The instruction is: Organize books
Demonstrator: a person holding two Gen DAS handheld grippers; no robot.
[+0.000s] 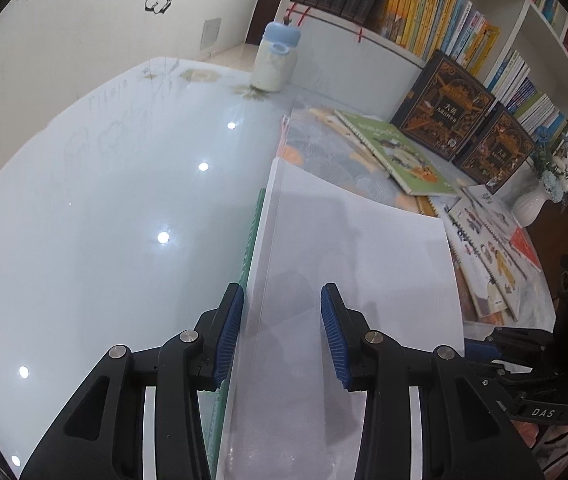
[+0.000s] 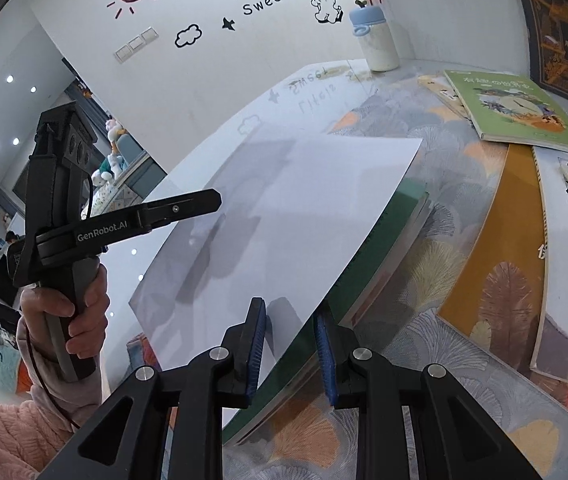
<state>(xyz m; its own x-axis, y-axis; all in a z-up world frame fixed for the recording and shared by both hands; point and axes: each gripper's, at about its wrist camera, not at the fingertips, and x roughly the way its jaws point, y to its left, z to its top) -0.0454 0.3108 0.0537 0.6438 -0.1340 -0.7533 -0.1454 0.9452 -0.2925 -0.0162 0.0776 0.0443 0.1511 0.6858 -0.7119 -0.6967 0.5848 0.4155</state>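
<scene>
**Helper:** Where have you got it?

**Me:** Over the seam where the glossy white table (image 1: 104, 220) meets the patterned mat (image 2: 423, 280). The book (image 1: 343, 248) is off the surface and tilted, white face up, with a green edge showing underneath.

**Helper:** What worries you?

**Me:** I reckon the white cover is the weak spot. Its far edge already bows, so if my two hands pull unevenly the cover could buckle or the block could twist out. Lowering it carelessly could also land it on the loose books (image 1: 483, 248) spread to my right, or nudge the green picture book (image 2: 519, 108). The bottle (image 1: 274, 60) stands well clear.

**Helper:** Which way does it lie?

**Me:** The long axis runs away from me, toward the wall end of the table. The near short end is at my hands, and the page edges face the scattered books.

**Helper:** And the tongs?

**Me:** My left gripper (image 1: 282, 300) is clamped across the near end by the green edge. My right gripper (image 2: 288, 312) is clenched on the book's thickness. One of its blue pads (image 2: 254, 352) sits on the white face and the other under the green.
</scene>
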